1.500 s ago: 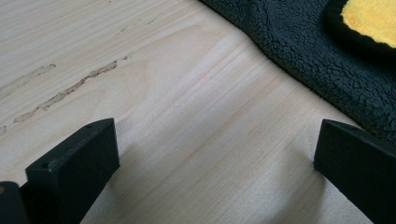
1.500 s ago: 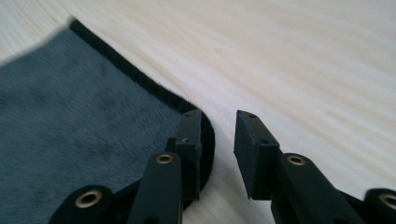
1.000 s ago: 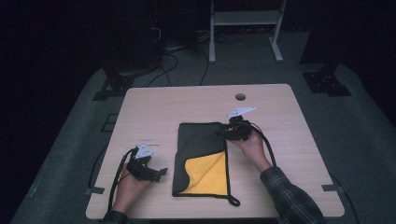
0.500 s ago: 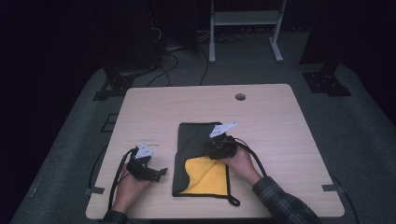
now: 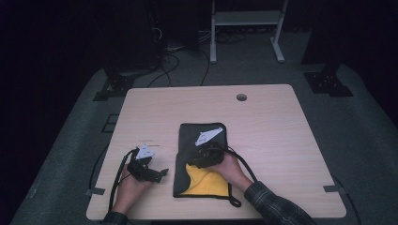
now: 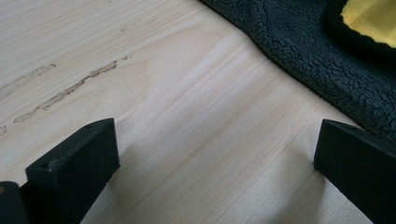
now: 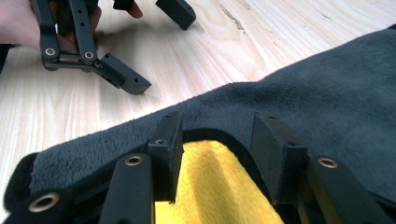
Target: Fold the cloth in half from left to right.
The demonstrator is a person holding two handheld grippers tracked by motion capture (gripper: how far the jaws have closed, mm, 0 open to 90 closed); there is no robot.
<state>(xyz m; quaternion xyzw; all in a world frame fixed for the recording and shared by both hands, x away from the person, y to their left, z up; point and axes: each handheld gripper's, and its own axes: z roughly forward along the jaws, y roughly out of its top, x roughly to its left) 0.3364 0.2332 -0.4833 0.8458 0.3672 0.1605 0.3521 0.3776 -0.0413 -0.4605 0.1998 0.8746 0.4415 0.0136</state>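
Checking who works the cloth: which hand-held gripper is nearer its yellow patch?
Right. The right hand-held gripper sits over the cloth, jaws astride the yellow patch. The left hand-held gripper rests on the table beside the cloth.

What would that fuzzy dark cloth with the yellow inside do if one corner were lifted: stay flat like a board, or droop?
The dark fleece cloth with a yellow lining would probably droop: it already lies folded on itself, its yellow side showing. It looks thin and fluffy, so likely light. Its nap should give the right gripper fingers purchase, though on the smooth pale wooden table a push may slide or bunch it.
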